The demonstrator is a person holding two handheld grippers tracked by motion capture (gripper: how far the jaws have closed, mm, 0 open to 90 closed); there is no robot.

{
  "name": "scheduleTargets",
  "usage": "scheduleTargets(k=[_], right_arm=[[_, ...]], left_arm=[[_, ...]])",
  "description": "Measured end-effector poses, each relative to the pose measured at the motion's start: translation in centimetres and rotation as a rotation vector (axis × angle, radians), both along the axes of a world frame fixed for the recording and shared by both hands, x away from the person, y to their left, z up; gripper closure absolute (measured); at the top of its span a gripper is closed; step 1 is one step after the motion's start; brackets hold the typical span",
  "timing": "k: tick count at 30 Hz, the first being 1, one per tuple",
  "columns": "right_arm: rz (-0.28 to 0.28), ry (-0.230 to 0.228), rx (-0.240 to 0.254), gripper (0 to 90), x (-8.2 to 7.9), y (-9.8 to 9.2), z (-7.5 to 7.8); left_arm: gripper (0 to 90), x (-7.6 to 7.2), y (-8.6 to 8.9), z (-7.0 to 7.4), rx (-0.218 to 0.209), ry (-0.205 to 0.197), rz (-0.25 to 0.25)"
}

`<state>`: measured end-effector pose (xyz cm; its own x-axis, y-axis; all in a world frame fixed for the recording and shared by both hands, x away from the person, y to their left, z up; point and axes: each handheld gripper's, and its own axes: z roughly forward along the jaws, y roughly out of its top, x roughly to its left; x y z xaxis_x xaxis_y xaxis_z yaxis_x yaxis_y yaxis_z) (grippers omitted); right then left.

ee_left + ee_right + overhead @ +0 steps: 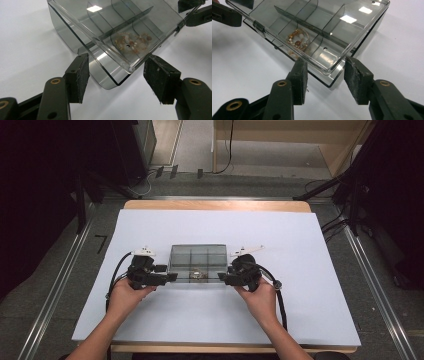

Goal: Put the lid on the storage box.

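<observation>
Smoky clear compartment box (197, 262) resting on white tabletop (300, 270), lid slightly raised, beaded jewellery (131, 43) in one front compartment. Left claw (170, 277) at box's left front corner, jaws apart, corner between pads, untouched. Right claw (223, 278) at right front corner, jaws likewise apart around lid edge.

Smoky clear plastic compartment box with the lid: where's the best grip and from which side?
Grip the smoky clear plastic compartment box at its two near corners, one from each short end. The thin, slightly raised lid edge overhangs there and fits between open pads, where the left gripper and right gripper sit. Probably avoid the long front: its latch is there.
</observation>
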<state>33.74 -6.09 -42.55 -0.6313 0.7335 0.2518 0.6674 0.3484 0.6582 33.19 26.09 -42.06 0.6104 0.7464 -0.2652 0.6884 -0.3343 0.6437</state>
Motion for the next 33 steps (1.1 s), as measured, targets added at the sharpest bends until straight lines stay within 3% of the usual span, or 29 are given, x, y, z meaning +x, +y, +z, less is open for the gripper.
scheduleTargets(k=[33], right_arm=[[-0.004, 0.009, -0.036, 53.3, -0.3, 0.2, -1.1]], left_arm=[[38.4, 0.3, -0.2, -1.3, 0.035, 0.039, -0.019]])
